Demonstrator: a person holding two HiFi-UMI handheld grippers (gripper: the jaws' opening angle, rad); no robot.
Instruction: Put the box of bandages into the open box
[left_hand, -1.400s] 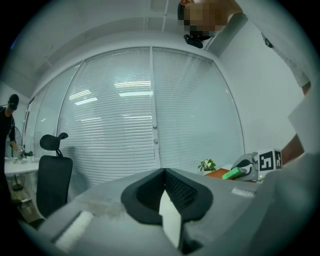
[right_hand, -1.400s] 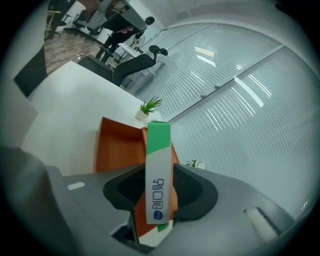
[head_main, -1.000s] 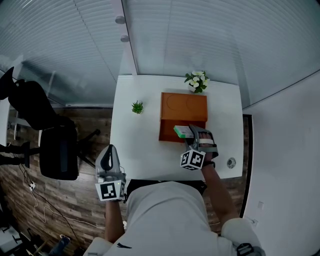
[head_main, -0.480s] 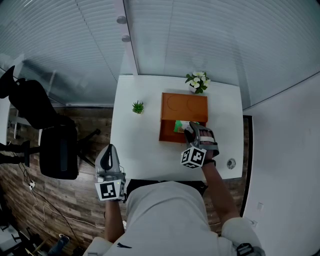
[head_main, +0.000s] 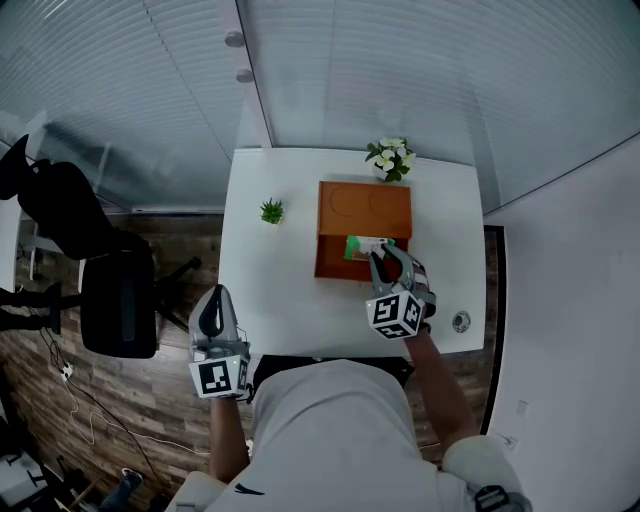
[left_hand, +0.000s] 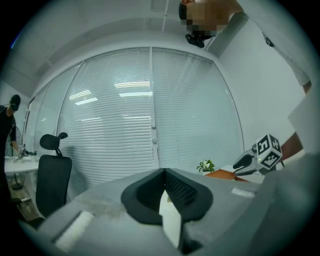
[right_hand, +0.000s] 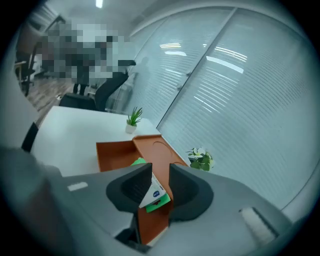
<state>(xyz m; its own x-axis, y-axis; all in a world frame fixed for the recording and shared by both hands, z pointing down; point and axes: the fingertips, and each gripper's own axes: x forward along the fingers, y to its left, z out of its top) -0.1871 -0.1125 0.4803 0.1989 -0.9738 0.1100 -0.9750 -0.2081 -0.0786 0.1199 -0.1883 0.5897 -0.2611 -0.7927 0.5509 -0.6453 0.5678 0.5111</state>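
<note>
In the head view, the right gripper (head_main: 388, 262) hangs over the near edge of the open box (head_main: 365, 205). The box of bandages (head_main: 361, 247) lies inside that box, just ahead of the gripper's tips and a little to their left. The left gripper (head_main: 213, 305) is well off to the left and further back, by the near left corner of the table (head_main: 270, 290), well apart from both boxes. In the left gripper view, its jaws meet at the tips with nothing between them. In the right gripper view, the jaws stand partway apart and are closing. The box of bandages shows in the gap, nearer the left jaw. It rests in the open box, and no pad visibly presses on it.
</note>
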